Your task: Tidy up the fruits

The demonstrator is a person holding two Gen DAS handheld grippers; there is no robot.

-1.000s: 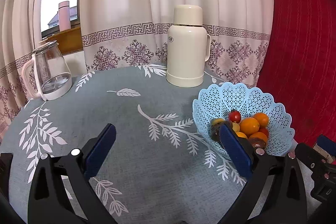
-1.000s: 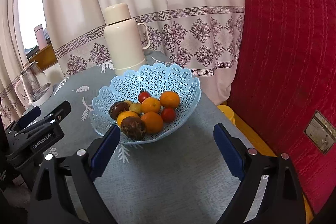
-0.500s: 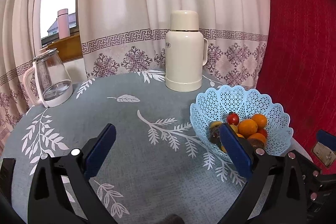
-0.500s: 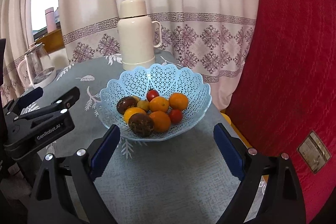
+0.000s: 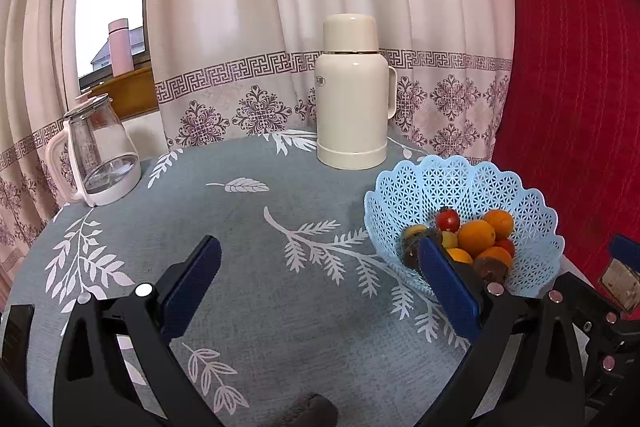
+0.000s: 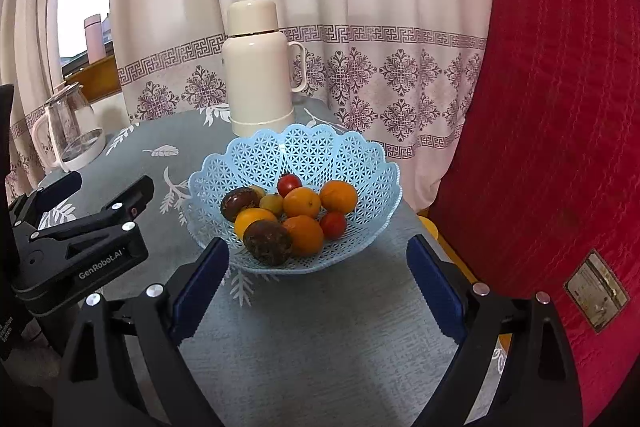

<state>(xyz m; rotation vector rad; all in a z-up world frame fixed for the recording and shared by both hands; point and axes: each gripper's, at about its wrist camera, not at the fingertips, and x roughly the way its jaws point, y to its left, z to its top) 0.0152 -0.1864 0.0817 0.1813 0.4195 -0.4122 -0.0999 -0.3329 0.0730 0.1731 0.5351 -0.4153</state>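
Viewing the blue lattice basket (image 6: 296,163) as my landmark: it sits on the bench (image 6: 320,327) near the right edge, holding oranges (image 6: 302,202), two red tomatoes (image 6: 289,183), a small yellow fruit (image 6: 272,203) and two dark brown fruits (image 6: 267,242). Right tongs (image 6: 318,291) stand wide with nothing between the pads, hovering just in front of the basket. Left tongs (image 5: 316,287) also stand wide and empty, to the left of the basket over bare cloth. Behind the basket stands a cream thermos (image 5: 352,95); far left of it, a glass kettle (image 5: 98,151).
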